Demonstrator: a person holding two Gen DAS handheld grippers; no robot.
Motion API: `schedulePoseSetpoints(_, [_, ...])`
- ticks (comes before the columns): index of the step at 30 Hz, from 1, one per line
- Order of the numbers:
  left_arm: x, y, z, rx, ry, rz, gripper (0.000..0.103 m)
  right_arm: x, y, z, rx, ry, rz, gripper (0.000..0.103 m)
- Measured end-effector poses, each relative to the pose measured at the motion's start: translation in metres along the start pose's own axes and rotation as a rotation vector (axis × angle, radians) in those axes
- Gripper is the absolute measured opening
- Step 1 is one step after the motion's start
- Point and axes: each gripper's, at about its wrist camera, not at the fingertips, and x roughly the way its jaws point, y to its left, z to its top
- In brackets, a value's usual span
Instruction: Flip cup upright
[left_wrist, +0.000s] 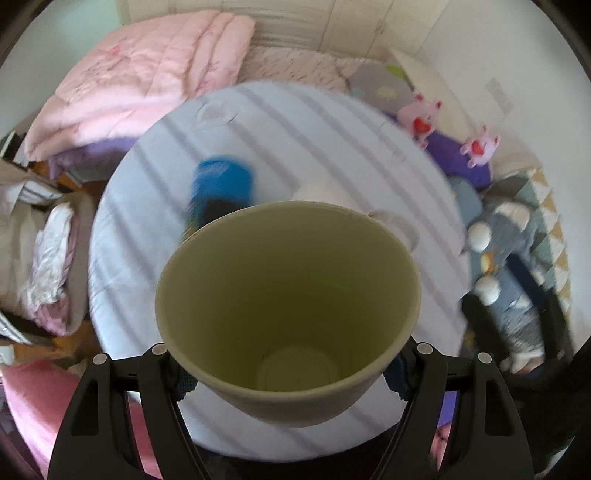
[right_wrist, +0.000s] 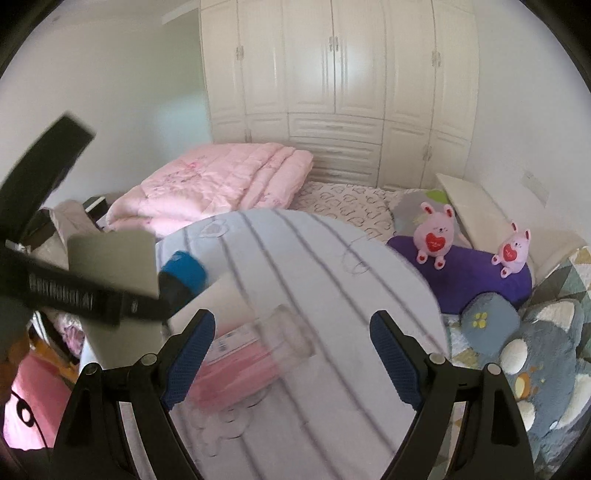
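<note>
A pale olive-grey cup (left_wrist: 288, 310) fills the left wrist view, its open mouth facing the camera and its base visible deep inside. My left gripper (left_wrist: 288, 373) is shut on the cup, its blue-padded fingers (left_wrist: 183, 384) pressing the cup's sides above the round table. In the right wrist view the same cup (right_wrist: 110, 258) shows at the far left, held by the black left gripper body (right_wrist: 74, 291). My right gripper (right_wrist: 291, 358) is open and empty over the table, its blue pads wide apart.
A round white striped table (right_wrist: 332, 295) holds a blue-capped bottle (right_wrist: 183, 277), a white mug (left_wrist: 391, 221) and a clear jar with pink contents (right_wrist: 258, 354) lying on its side. A bed with a pink quilt (right_wrist: 221, 184) and plush toys (right_wrist: 436, 236) lies behind.
</note>
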Motion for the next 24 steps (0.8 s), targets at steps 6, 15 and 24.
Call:
schedulePoseSetpoints(6, [0.027,0.030,-0.038,0.035,0.089,0.049,0.079,-0.004,0.030,-0.012,0.023,0.034,0.039,0.087])
schedulePoseSetpoints(15, [0.073,0.031,-0.052,0.104,0.163,0.035,0.079,0.001,0.043,-0.026,0.095,0.097,0.043,0.087])
schedulePoseSetpoints(24, [0.077,0.025,-0.050,0.134,0.119,0.026,0.095,0.018,0.058,-0.027,0.094,0.143,0.021,0.087])
